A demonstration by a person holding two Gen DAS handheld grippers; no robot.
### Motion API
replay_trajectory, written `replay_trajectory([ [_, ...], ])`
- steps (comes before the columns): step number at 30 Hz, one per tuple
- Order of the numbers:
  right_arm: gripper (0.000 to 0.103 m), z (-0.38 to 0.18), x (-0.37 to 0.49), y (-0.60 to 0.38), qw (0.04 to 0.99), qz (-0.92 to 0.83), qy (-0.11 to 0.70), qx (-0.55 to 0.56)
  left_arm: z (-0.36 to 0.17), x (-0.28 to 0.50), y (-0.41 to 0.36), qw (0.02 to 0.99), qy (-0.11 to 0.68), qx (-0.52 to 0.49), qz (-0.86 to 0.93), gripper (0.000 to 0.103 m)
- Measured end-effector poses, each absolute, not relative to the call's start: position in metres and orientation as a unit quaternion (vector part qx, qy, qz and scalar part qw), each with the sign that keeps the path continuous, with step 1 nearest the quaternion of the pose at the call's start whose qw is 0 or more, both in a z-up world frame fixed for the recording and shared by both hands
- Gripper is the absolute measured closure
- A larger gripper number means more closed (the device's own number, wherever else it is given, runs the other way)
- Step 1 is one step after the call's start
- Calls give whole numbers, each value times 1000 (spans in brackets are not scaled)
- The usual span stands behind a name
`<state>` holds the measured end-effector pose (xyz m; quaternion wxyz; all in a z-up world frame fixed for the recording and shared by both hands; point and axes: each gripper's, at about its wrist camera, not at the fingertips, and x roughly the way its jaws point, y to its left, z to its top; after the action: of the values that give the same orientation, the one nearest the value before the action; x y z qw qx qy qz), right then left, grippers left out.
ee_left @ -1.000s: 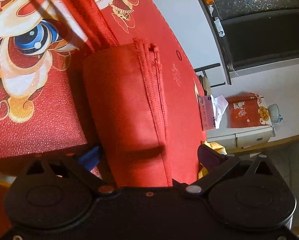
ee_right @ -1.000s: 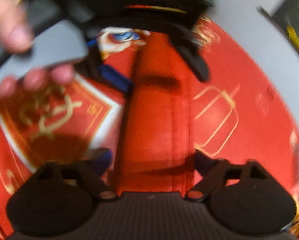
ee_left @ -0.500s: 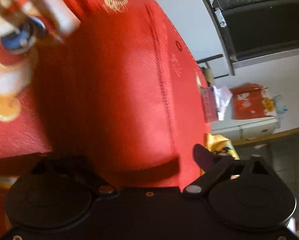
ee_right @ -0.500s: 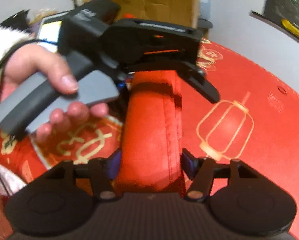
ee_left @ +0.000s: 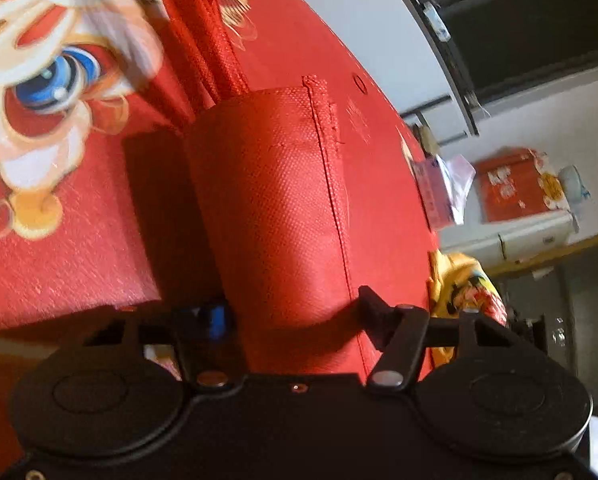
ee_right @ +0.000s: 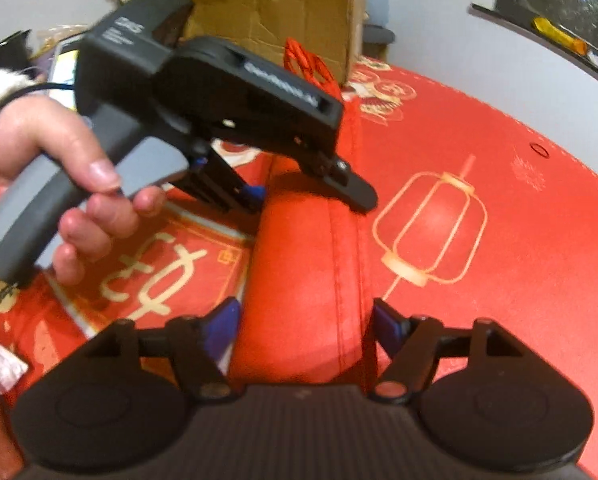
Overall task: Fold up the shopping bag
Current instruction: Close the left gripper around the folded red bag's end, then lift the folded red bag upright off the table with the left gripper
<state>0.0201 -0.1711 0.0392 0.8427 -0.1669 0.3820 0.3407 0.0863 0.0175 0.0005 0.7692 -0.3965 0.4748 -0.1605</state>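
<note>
The red shopping bag lies flat on a red tablecloth [ee_right: 499,152]. One side of it is turned over into a long arched fold [ee_left: 275,200] [ee_right: 307,264], next to the lion print [ee_left: 39,100]. My left gripper [ee_left: 291,308] [ee_right: 307,196] straddles one end of the fold. Its jaws are closing, and the pads are right at the fabric's edges. My right gripper [ee_right: 303,316] straddles the other end. Its jaws are opening, with the blue pads [ee_right: 223,324] just beside the fold. The bag's handles [ee_left: 199,40] trail off beyond the fold.
A person's hand [ee_right: 59,152] holds the left gripper's grey handle. A cardboard box [ee_right: 271,4] stands behind the table. Beyond the table's far edge are a tissue pack [ee_left: 439,196], a red gift box [ee_left: 515,184] on a white cabinet, and a yellow bundle [ee_left: 463,284].
The left gripper's jaws have narrowed from wide apart to close around the fold. The right gripper's jaws pinched the fold and then eased off, and its view has pulled back from the left gripper.
</note>
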Motion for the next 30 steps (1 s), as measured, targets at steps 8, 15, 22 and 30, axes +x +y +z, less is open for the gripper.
replay_trajectory([
  [8,38,43,10,-169,842,356,372,-160,-4,82,14,757,474,-415,-172,31],
  [15,18,64,0,-165,863,327,322,-211,36,74,16,812,414,-370,-181,59],
  [22,4,115,-15,-203,912,293,236,-163,94,87,33,864,356,-312,-174,59],
  [30,3,86,-14,-223,906,254,308,-141,156,83,41,917,280,-228,-170,59],
])
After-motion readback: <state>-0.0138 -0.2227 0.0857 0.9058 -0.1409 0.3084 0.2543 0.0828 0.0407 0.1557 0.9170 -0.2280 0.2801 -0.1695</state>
